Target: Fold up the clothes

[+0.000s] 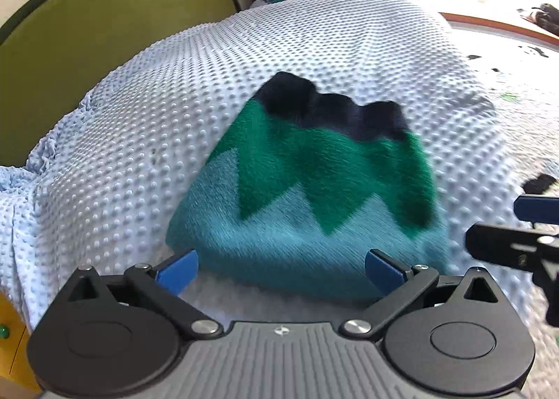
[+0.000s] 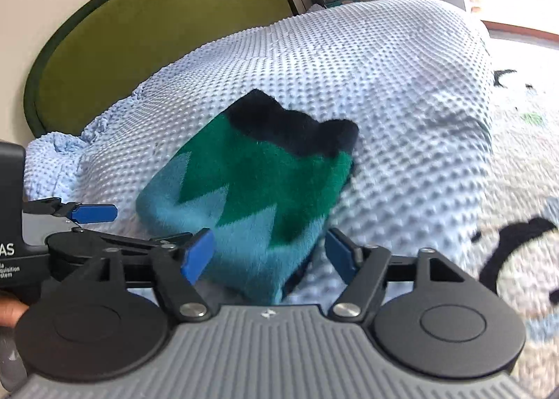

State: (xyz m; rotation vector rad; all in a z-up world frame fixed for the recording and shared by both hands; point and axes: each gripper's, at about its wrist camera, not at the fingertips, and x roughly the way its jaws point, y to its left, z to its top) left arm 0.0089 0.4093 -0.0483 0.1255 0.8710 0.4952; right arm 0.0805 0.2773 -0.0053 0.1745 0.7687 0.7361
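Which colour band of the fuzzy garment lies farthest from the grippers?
The dark navy band, along the wavy far edge; green is in the middle, light blue nearest.

My right gripper [image 1: 524, 224] is cut off at frame edge; fleece garment [image 1: 307, 189] ahead is motion-blurred, fold state unreadable.

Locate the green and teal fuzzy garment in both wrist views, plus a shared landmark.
Left wrist: the fuzzy garment lies at centre, just beyond the open left hand-held gripper, on the dotted blue blanket.
Right wrist: the same garment sits centre-left, its near edge between the open fingers of the right hand-held gripper.
Shared landmark: the olive round panel at upper left in both.
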